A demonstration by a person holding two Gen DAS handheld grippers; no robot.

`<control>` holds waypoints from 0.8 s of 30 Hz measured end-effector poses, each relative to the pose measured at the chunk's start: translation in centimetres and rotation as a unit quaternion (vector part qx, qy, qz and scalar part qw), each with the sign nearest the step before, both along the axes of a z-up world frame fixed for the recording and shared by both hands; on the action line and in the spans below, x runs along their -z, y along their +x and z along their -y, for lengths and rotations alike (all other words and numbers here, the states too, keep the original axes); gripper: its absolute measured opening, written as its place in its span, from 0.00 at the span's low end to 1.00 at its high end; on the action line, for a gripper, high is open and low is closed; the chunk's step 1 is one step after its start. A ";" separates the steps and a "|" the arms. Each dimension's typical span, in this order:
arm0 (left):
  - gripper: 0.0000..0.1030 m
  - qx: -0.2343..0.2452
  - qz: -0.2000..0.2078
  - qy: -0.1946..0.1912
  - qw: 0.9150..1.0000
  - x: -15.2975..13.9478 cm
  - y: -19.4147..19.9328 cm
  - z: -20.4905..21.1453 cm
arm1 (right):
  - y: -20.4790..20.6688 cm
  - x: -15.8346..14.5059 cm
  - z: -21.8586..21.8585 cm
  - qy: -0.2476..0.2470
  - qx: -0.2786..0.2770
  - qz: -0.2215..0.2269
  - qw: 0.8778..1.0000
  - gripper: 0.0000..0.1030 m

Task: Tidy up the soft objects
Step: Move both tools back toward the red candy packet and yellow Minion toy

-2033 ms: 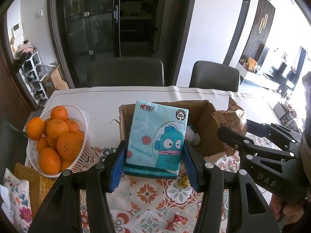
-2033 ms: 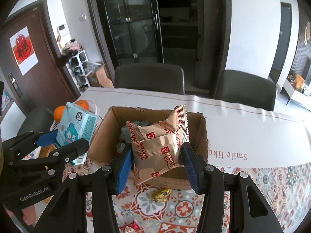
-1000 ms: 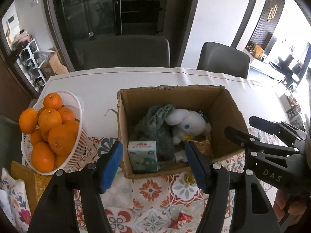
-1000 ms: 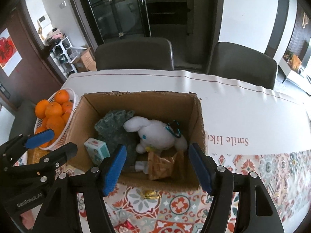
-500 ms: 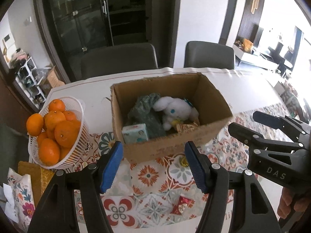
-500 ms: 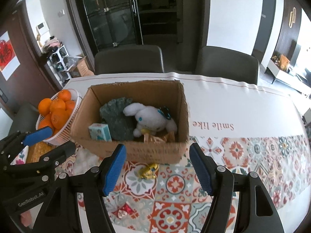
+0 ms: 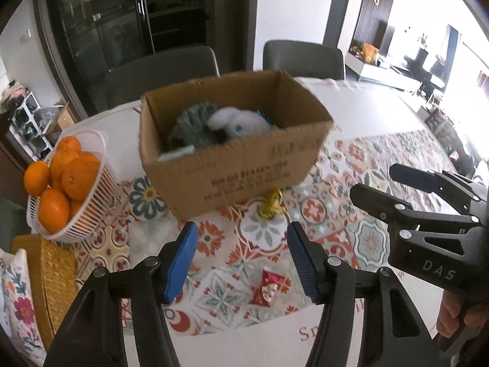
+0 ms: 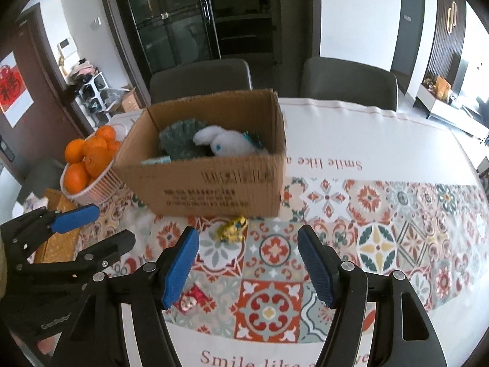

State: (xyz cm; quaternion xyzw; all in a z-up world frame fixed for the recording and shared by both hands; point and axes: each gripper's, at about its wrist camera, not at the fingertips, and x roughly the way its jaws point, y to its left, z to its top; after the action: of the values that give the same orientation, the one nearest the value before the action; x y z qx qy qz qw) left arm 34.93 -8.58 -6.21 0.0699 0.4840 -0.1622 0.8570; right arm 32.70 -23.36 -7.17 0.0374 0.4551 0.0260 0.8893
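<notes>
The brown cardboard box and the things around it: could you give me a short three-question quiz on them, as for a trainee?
1. True or false: the brown cardboard box holds a white plush rabbit.
2. What lies on the patterned tablecloth right in front of the box? A) yellow-wrapped sweet B) spoon C) orange
3. Fill in: both hand-held grippers, left and right, are ____ and hold nothing.

Key: 1 true, beside a grey-green knitted cloth. 2 A, the yellow-wrapped sweet; the oranges sit in a white basket. 3 open.
</notes>
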 end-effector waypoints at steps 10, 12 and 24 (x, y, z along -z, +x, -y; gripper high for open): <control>0.53 0.023 -0.032 0.002 0.999 3.5 -2.2 1.0 | -2.3 3.1 0.4 0.013 0.003 -0.021 1.000 0.66; 0.53 0.025 -0.036 0.002 0.999 4.0 -2.4 1.0 | -2.7 3.7 0.5 0.016 0.003 -0.026 1.000 0.66; 0.50 0.047 -0.087 0.014 0.995 9.1 -4.2 1.6 | -4.4 7.8 0.4 0.010 -0.002 -0.061 0.998 0.66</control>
State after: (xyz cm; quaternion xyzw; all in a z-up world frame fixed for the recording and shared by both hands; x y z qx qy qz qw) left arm 30.68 -10.14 -15.29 0.0898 0.5553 -0.2012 0.8019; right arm 28.29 -23.75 -14.92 0.0474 0.5080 0.0300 0.8595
